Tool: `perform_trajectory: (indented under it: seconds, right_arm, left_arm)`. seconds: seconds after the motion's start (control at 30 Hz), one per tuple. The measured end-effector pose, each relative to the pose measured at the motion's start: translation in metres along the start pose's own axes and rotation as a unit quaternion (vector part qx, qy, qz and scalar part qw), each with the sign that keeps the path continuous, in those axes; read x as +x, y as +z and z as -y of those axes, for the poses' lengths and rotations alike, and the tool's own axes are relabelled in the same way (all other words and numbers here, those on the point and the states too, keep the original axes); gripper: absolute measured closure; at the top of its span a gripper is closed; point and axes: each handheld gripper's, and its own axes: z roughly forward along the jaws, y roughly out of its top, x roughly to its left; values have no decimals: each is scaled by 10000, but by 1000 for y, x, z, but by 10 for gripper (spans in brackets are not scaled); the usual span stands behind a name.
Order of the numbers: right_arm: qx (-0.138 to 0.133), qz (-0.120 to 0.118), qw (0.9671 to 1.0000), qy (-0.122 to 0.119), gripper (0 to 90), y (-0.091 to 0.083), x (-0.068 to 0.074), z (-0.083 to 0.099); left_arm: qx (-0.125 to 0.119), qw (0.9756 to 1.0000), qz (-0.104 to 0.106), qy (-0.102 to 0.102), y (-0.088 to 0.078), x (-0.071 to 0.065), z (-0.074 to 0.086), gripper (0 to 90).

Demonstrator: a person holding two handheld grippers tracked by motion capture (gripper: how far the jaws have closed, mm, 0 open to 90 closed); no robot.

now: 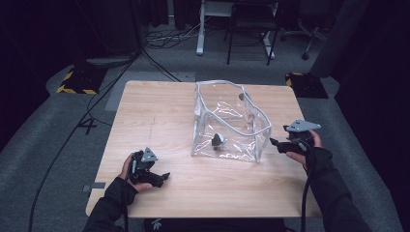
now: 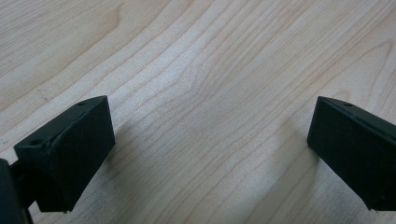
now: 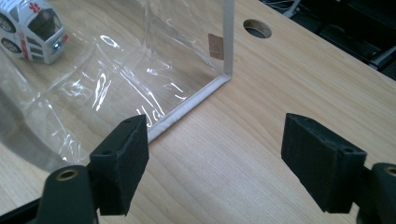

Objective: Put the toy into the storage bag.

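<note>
You were reaching your open, empty right gripper toward the clear bag in the middle of the frame, your left gripper sat open at lower left, and next you needed to pinch the bag's white edge.

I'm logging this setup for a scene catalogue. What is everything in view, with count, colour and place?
clear plastic bag: one, transparent with white edging, standing open at the table's middle
toy car: one, white with red markings, inside the bag
wooden table: one, light wood, with a round hole near the bag's corner
office chair: one, dark, on the floor beyond the table
left gripper: one, black, open, low over bare tabletop
right gripper: one, black, open, beside the bag's corner
</note>
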Motion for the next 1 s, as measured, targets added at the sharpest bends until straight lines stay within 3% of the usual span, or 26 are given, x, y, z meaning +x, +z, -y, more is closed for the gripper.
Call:
perform_trajectory:
  seconds: [0.2,0.4,0.57,1.0]
  right_arm:
    - [35,-61,10000,37,237,0,5,6]
    - [110,-75,9998,-148,233,2,9,13]
    - [192,-116,9997,-87,228,3,14,19]
    - [344,-124,9991,-197,213,1,24,35]
  left_arm:
    - [-1,10000,-1,0,0,0,0,10]
    - [0,10000,0,0,0,0,0,10]
    - [0,10000,0,-1,0,0,0,10]
    - [1,10000,0,1,0,0,0,10]
